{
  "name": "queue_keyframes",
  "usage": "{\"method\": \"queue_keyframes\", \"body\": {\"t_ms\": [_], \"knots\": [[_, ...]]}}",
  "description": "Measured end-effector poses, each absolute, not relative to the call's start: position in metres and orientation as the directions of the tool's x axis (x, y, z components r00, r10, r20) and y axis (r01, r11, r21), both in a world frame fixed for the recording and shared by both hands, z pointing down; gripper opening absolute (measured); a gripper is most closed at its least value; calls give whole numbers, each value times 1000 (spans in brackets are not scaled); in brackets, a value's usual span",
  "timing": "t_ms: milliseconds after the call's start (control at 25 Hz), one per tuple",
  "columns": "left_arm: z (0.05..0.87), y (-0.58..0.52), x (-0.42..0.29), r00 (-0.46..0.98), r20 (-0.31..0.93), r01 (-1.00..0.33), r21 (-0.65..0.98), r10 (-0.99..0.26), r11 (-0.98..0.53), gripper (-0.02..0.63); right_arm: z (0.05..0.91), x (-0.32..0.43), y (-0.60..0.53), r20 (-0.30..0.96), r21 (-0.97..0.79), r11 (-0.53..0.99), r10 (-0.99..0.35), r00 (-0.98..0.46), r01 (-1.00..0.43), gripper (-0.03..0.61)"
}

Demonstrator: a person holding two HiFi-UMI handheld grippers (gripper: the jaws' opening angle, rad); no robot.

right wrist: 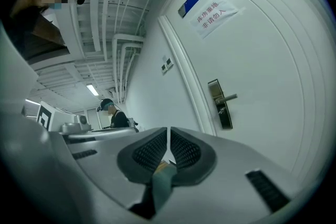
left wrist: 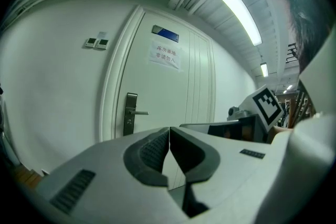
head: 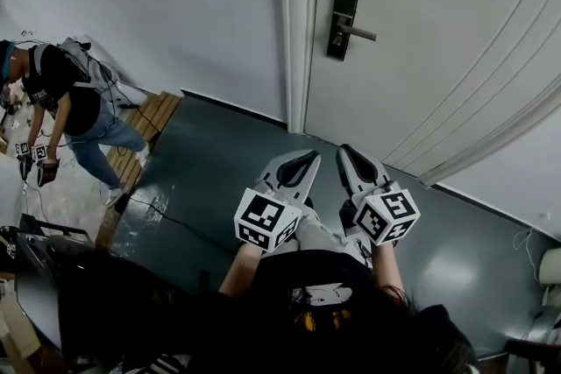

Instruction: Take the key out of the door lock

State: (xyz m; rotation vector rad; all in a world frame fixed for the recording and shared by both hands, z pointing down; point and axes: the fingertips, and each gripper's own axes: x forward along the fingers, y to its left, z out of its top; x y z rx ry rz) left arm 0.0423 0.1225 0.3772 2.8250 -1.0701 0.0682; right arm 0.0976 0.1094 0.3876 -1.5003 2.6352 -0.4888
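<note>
– Left gripper (left wrist: 169, 132), right gripper (right wrist: 168, 132)?
– Both pinched closed, nothing between the pads (a teal strip (right wrist: 160, 185) sits behind the right's).
– Key?
– Too small to tell. The door lock (head: 343, 20) stands well ahead, untouched.

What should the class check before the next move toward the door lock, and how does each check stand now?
1. Key visible in door lock: cannot tell, too small.
2. Left tool shut, nothing between its jaws: ok.
3. Right tool empty: cannot tell; shut, teal strip behind its pads.
4. Tools reaching the lock: not ok, both well short of the door.
5. Other person clear of the door: ok.
</note>
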Motion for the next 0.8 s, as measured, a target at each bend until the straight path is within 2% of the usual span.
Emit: {"method": "queue_keyframes", "body": {"t_ms": [480,800], "knots": [[399,44,20,689,134,-724,116,-712,-680,9,412,87,27,107,-391,492,-815,-569,-778,11],[395,-41,40,696,124,-718,114,-708,-686,9,414,108,-57,117,-390,482,-819,-562,-784,11]]}}
